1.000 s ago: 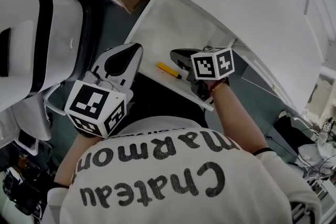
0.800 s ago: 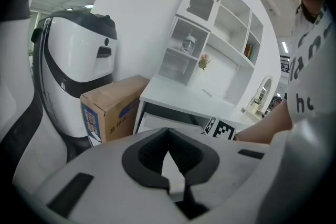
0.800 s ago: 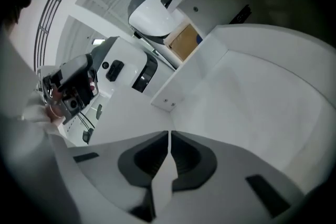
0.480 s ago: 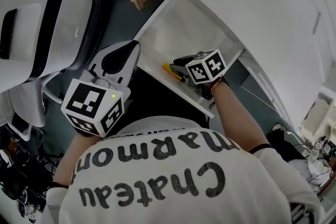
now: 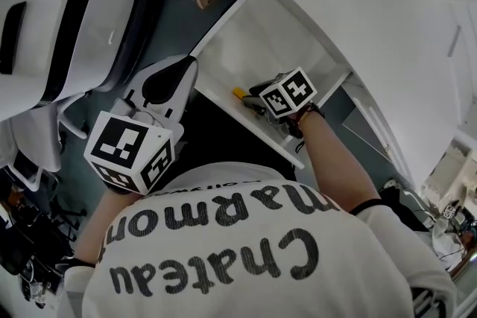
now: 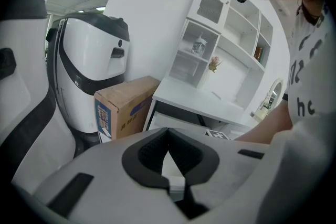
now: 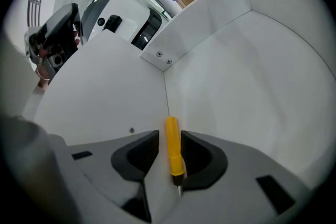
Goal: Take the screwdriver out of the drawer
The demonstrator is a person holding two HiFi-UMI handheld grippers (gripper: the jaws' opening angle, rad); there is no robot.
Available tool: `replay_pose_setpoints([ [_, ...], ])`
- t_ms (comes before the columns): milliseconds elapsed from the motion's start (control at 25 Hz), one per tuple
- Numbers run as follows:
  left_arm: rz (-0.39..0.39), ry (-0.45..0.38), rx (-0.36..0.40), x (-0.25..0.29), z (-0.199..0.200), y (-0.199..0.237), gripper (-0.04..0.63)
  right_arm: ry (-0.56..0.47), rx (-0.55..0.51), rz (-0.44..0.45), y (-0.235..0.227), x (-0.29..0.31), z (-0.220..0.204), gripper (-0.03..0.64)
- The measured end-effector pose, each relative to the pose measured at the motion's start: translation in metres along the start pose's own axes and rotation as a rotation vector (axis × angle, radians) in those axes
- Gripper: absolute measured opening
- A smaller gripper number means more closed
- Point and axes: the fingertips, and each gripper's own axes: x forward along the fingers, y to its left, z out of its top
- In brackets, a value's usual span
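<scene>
Jaws of my right gripper: opening, straddling the screwdriver without pinching. Item: light, stiff, smooth yellow handle (likely slippery); best taken mid-handle, squarely between them.

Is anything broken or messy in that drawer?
Nothing stands out. The yellow screwdriver lies flat on the bare white floor of the drawer, between the opening jaws of the right gripper. Nothing looks spilled or broken.
</scene>
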Motion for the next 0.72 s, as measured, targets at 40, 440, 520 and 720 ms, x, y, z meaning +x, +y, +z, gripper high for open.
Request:
replay_pose_setpoints([
  [40, 0.001, 0.002, -0.001, 0.0, -0.001, 0.001, 0.023, 0.004, 0.001, 0.001, -0.001, 0.001, 0.0, 0.135],
  [440, 0.002, 0.008, -0.001, 0.003, -0.003, 0.002, 0.023, 0.011, 0.001, -0.007, -0.004, 0.008, -0.001, 0.115],
  [520, -0.001, 0.012, 0.001, 0.004, -0.003, 0.001, 0.023, 0.013, 0.0, -0.008, -0.005, 0.009, -0.001, 0.114],
  [720, -0.005, 0.021, 0.005, 0.004, -0.006, -0.001, 0.023, 0.026, -0.024, -0.02, -0.006, 0.011, -0.003, 0.114],
])
